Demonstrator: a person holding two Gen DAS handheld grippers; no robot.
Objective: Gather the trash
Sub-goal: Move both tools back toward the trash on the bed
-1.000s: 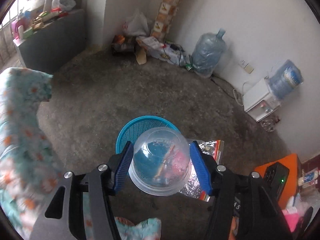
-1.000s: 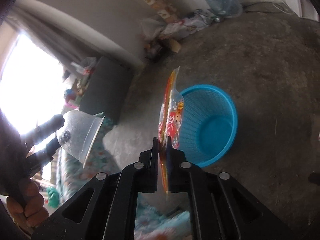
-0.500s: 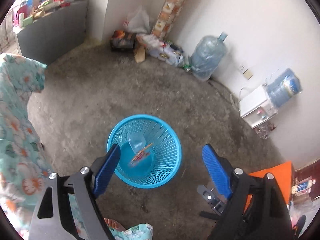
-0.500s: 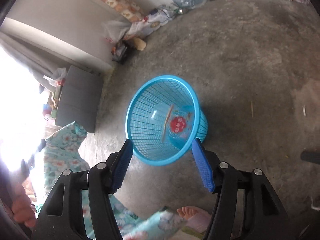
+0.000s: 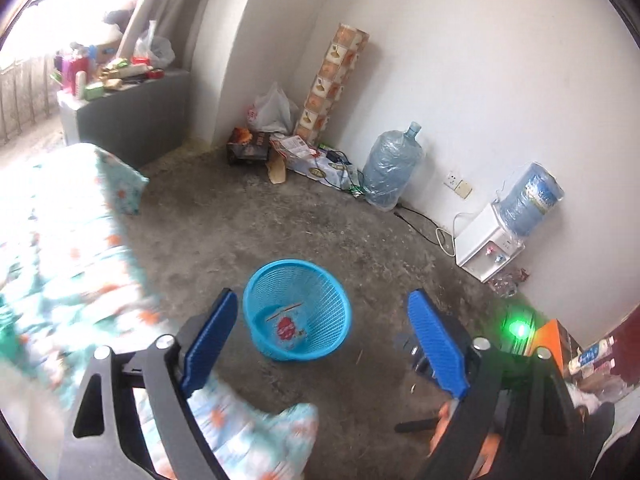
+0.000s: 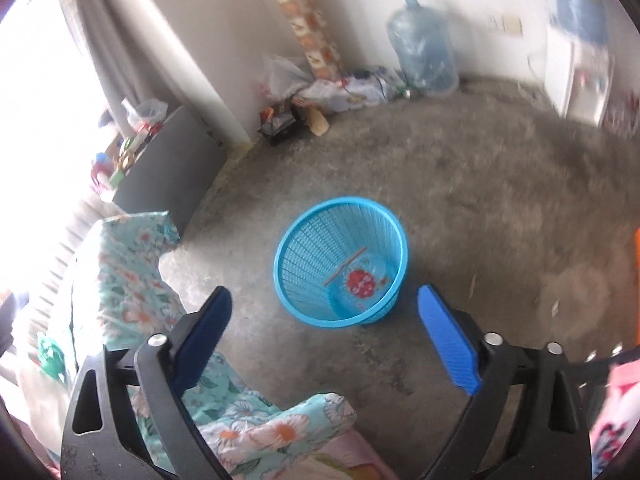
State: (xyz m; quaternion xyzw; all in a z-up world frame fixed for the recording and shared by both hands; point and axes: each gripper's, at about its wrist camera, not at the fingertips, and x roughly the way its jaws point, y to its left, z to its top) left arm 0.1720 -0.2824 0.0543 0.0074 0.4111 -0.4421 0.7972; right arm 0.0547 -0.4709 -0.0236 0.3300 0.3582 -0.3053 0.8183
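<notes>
Both claws are spread wide and holding nothing: left gripper [image 5: 320, 344] and right gripper [image 6: 326, 336] just hang above the floor [image 6: 480, 184]. The wrapper [image 6: 362, 280] and clear cup [image 6: 376, 270] sit down inside the blue basket [image 6: 298, 240].

Left gripper [image 5: 320, 344], right gripper [image 6: 328, 344], black frames, ribbed blue finger pads [image 5: 436, 344], silver screws

A basket [image 5: 297, 309] is standing on the floor [image 5: 248, 232] with a wrapper [image 5: 287, 330] and a cup [image 6: 362, 280] lying inside it. A water jug [image 5: 391, 168] is standing behind it against the wall [image 5: 460, 60], and a dispenser [image 5: 490, 244] is sitting to the jug's right.
</notes>
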